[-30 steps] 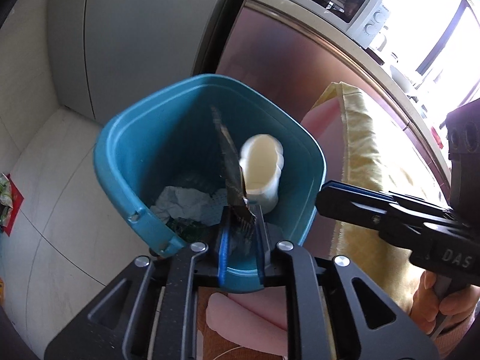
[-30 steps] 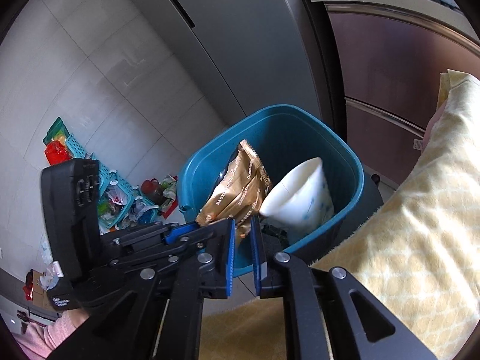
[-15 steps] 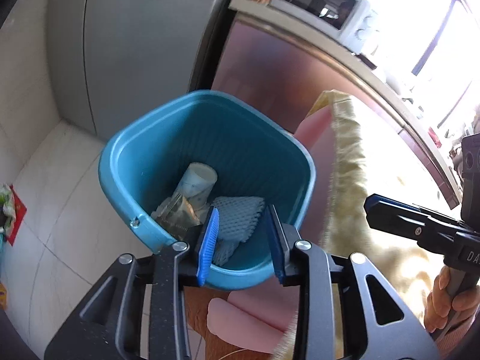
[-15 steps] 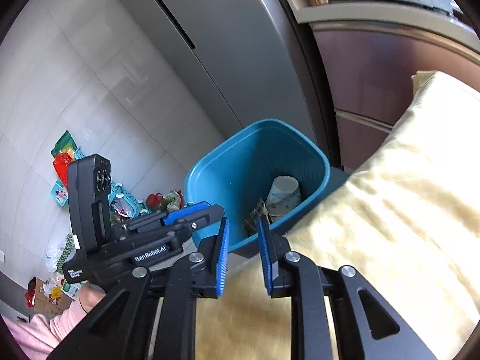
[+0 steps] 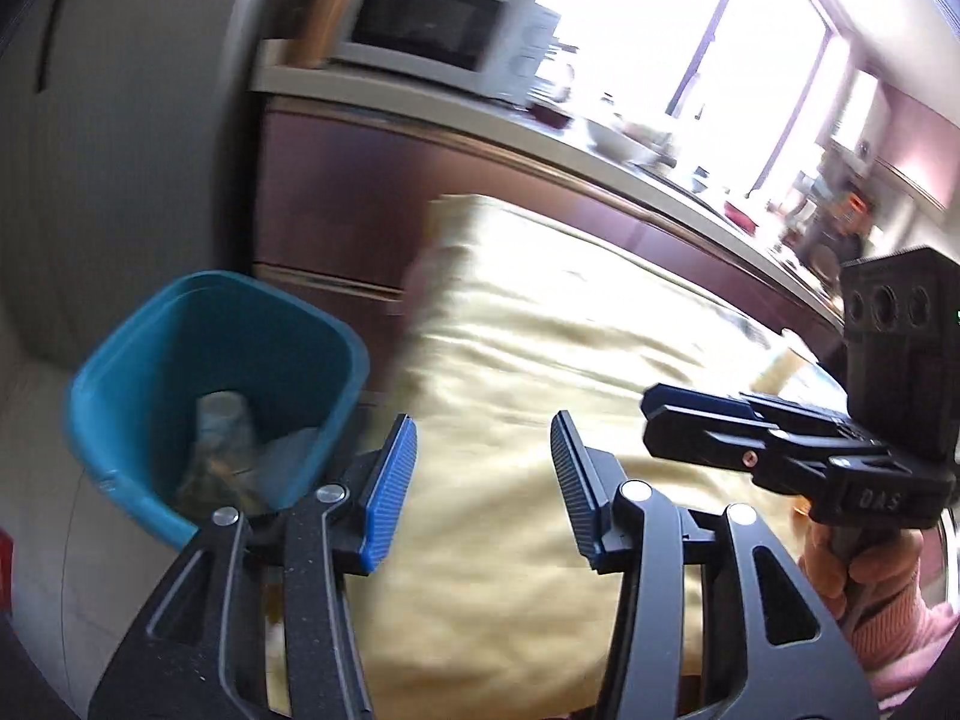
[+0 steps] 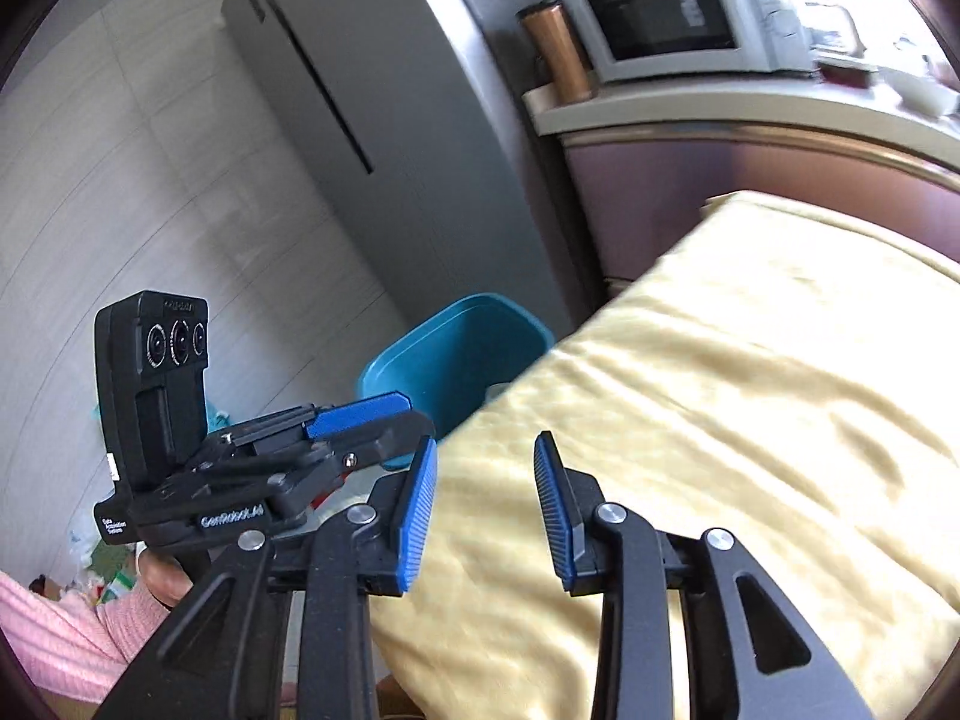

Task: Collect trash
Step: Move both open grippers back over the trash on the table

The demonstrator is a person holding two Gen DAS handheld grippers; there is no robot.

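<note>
A blue trash bin stands on the floor beside the table, at the left of the left wrist view. Inside it lie a paper cup and crumpled wrappers. My left gripper is open and empty, over the yellow tablecloth to the right of the bin. My right gripper is open and empty, above the cloth's near edge. The bin shows beyond it, partly hidden by the cloth. Each gripper appears in the other's view: the right one, the left one.
A grey fridge stands behind the bin. A brown cabinet carries a microwave and dishes on its counter. Tiled floor lies to the left, with clutter at its lower edge.
Both grippers let their trash drop into the bin, opened wide, and pulled back and rightward over the tablecloth. The wrapper and cup now lie in the bin.
</note>
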